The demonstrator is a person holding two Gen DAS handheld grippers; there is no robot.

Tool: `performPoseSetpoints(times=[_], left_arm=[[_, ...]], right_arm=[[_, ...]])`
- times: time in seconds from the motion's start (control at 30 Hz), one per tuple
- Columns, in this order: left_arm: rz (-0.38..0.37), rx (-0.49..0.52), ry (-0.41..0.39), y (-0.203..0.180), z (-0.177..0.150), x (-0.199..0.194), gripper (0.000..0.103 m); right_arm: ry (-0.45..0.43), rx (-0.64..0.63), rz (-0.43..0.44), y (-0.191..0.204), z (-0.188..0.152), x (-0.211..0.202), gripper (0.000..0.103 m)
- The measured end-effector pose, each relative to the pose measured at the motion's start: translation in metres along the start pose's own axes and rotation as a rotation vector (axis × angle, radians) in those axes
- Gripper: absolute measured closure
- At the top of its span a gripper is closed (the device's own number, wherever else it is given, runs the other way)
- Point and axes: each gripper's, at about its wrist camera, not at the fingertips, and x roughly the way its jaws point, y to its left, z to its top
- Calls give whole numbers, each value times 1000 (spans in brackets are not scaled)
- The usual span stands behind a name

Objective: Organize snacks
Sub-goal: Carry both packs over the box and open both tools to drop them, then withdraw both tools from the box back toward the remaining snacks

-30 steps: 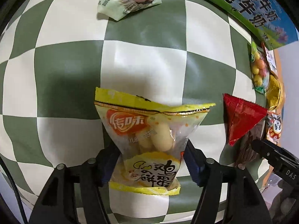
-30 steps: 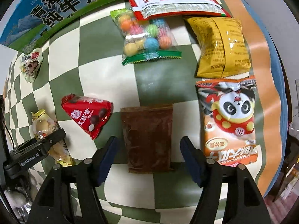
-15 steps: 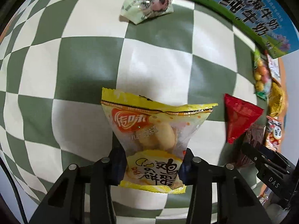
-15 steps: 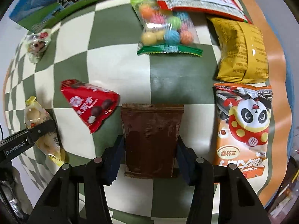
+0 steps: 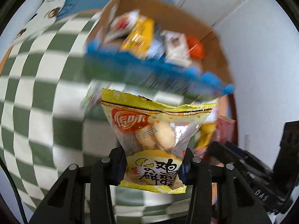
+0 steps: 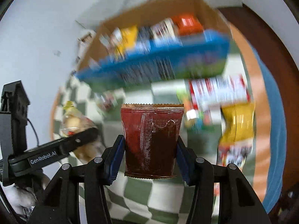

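My left gripper (image 5: pixel 153 166) is shut on a yellow egg-biscuit packet (image 5: pixel 155 132) and holds it up above the checkered cloth. My right gripper (image 6: pixel 150 158) is shut on a dark brown snack packet (image 6: pixel 151 136), also lifted. Ahead of both stands an open cardboard box (image 5: pixel 168 5) with a blue printed side, holding several snack packets (image 5: pixel 138 33); it also shows in the right wrist view (image 6: pixel 155 11). The left gripper appears at the left of the right wrist view (image 6: pixel 61 149).
On the green and white checkered cloth (image 6: pixel 162 196) lie a yellow packet (image 6: pixel 237 123), a red and white packet (image 6: pixel 216 91) and a panda packet (image 6: pixel 233 153) at the right. White walls stand behind the box. The background is motion-blurred.
Both grippers closed on their packets and lifted them off the cloth. Both views have tilted up from the cloth toward the cardboard box.
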Motion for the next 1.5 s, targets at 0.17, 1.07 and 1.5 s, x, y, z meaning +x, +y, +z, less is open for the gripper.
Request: performPoseSetpoints(times=[0.17,1.07,1.5], left_arm=[[20,80,-42,-52,68,0,62],[94,-1,343,-56,200,184,19],[167,57,133,-42,204,117,17]], right_arm=[[-93,-46,-16,13,82,-10,48],[243,-52,-246,-64,197,127,10],[178,-53,-293,-55,196,105,6]])
